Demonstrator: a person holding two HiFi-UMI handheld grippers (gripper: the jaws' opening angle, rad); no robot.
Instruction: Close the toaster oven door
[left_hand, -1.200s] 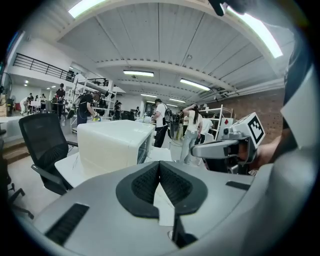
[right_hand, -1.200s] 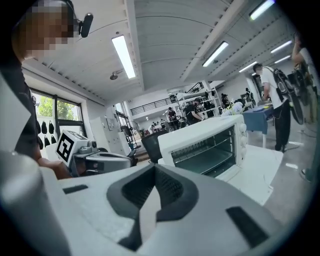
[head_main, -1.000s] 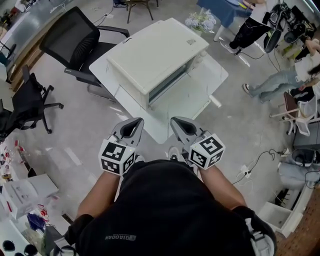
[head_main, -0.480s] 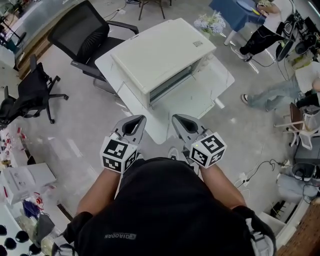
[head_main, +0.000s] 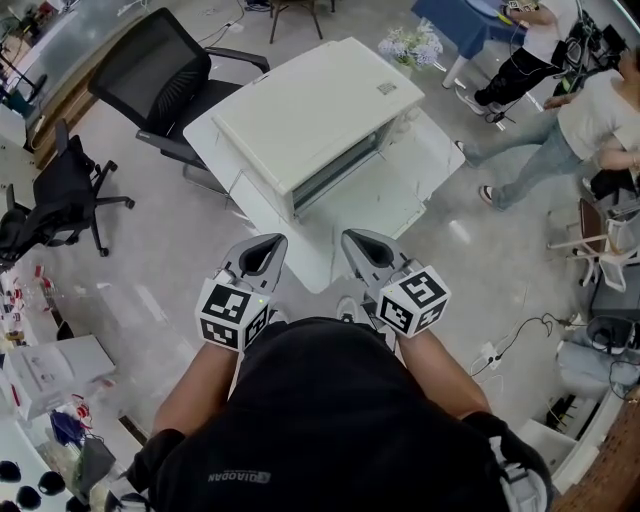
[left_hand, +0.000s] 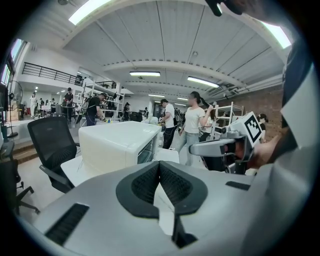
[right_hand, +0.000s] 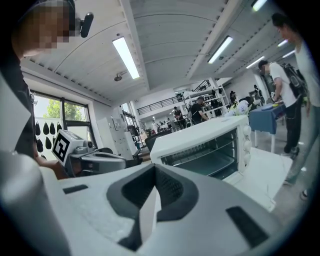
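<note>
A white toaster oven (head_main: 305, 115) stands on a white table (head_main: 215, 130) in front of me. Its glass door (head_main: 385, 190) hangs open, lying flat toward me and to the right. In the right gripper view the oven (right_hand: 200, 142) shows its wire rack, with the lowered door (right_hand: 257, 172) beside it. My left gripper (head_main: 273, 241) and right gripper (head_main: 347, 238) hover side by side short of the table's near corner, both shut with nothing in them and touching nothing. The left gripper view shows the oven (left_hand: 117, 145) from its side, with the right gripper (left_hand: 220, 148) alongside.
Two black office chairs (head_main: 165, 65) (head_main: 60, 195) stand left of the table. People (head_main: 560, 130) move about at the right near a blue table (head_main: 450, 20). Cables and a power strip (head_main: 495, 350) lie on the floor at right. A cluttered shelf (head_main: 45, 375) sits at lower left.
Both grippers have held their place. The head view has shifted slightly. A person at the right has walked further into view.
</note>
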